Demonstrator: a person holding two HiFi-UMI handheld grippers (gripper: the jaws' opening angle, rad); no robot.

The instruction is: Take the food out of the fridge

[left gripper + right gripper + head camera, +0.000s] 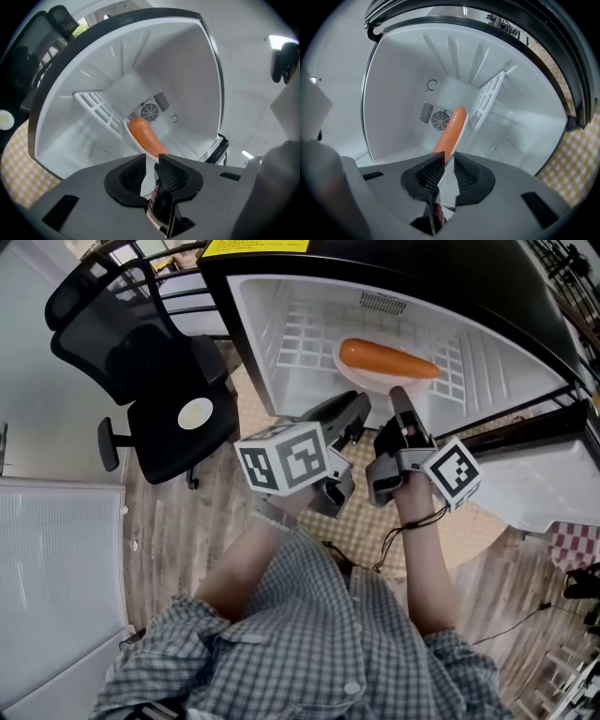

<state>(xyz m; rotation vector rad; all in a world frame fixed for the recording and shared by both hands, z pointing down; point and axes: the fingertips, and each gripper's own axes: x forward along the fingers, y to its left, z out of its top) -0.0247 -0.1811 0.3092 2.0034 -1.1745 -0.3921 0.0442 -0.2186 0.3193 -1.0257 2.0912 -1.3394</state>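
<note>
Head view, room: wood-plank floor [187,531]; a yellow checked mat [361,526] lies in front of the fridge [272,343]; a white ribbed panel [56,577] is at the left edge and a red checked cloth [574,545] at the right edge.
Surface: a white wire shelf [305,338] inside the fridge carries the plate [366,381].
Fridge: one; black shell, white lining, door [548,488] swung open to the right; one round fan grille [150,111] in the back wall.
Shelf: one.
Plate: one; white, on the shelf toward the fridge mouth.
Food [386,359]: one piece; long, orange and smooth, lying on the plate, inside the fridge.
Chair [150,381]: one; black, mesh-backed, left of the fridge, with one pale round disc [195,412] on its seat.
Grippers: two, side by side at the fridge mouth, both aimed at the plate.
Cubes: two; left cube [291,457], right cube [452,474], one on each gripper.
Left gripper [152,158]: released; jaws apart and pressing on nothing; the plate's rim runs toward the gap.
Right gripper [449,157]: clenched on the plate's near rim; jaws a thin gap apart, with the rim edge-on between them.
Person: one; checked shirt, both forearms reaching toward the fridge.
</note>
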